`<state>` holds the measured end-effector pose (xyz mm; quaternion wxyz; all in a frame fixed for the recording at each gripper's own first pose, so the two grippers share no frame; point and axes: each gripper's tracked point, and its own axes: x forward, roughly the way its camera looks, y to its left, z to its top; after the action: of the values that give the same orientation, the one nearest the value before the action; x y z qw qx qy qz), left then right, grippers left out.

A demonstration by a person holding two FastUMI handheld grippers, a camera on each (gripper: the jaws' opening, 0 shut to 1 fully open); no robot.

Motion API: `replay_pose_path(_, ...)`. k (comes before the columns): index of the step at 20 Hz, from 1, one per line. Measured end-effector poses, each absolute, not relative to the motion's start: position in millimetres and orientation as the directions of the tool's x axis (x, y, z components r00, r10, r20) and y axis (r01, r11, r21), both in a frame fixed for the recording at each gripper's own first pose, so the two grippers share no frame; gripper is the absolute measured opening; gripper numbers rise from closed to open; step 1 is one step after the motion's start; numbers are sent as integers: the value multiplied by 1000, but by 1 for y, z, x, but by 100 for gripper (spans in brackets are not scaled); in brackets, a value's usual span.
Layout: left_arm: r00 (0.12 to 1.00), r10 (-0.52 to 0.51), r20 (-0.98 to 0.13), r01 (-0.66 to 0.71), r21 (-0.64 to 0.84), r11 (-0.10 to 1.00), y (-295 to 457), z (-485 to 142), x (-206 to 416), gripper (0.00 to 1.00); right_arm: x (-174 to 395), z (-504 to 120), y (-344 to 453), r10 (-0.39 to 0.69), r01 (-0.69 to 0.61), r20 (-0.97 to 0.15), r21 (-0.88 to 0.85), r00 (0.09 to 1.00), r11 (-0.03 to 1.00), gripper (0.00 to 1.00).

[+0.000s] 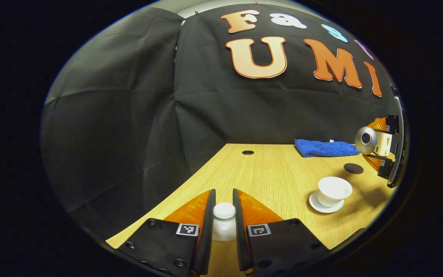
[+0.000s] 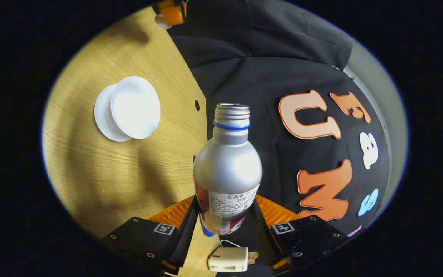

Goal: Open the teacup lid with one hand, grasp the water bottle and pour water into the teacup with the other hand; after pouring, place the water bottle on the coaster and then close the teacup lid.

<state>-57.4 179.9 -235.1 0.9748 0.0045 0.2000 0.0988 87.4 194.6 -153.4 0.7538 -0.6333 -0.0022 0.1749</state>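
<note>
Both fingers of the left gripper [image 1: 224, 225] are pressed on the white teacup lid [image 1: 223, 221], one on each side of it, and they hold it over the near part of the wooden table [image 1: 267, 169]. Farther to the right in the left gripper view, the white teacup [image 1: 333, 190] stands open on its white saucer [image 1: 323, 204]. A dark round coaster [image 1: 353, 168] lies behind the cup, apart from it, and a blue cloth [image 1: 325, 148] lies at the far edge of the table. The right gripper [image 1: 379, 148] is seen at the right border of the left gripper view, above the table, with the bottle mouth turned toward the camera.

In the right gripper view, the right gripper's fingers [image 2: 189, 227] are clamped on the lower, labelled part of the silver water bottle [image 2: 227, 173]. Its cap is off, and a blue ring sits under the thread. The scene looks turned here, with the bottle neck near the table edge; the teacup on its saucer is at the left, well apart from the bottle. A white plug adapter [image 2: 229, 258] is visible under the bottle.
</note>
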Motion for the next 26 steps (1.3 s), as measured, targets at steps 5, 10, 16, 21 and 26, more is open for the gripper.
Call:
replay_pose_path(5,900,196,-390,-195,42,980,184,-238,-58,32,91,-144,196,287,-206,-185,-977,940,45,76)
replay_pose_path(10,898,199,-393,-202,34,979,189,-241,-61,32,96,-134,196,309,-154,-155,-988,938,-30,76)
replay_pose_path(16,896,207,-393,-212,30,977,191,-243,-61,32,97,-123,202,342,-80,-114,-990,933,-112,76)
replay_pose_path(21,895,216,-390,-222,28,975,193,-243,-62,32,96,-112,210,369,3,-62,-985,927,-172,76)
replay_pose_path(26,898,217,-383,-223,27,974,194,-242,-62,29,99,-101,211,380,51,-34,-976,925,-212,76)
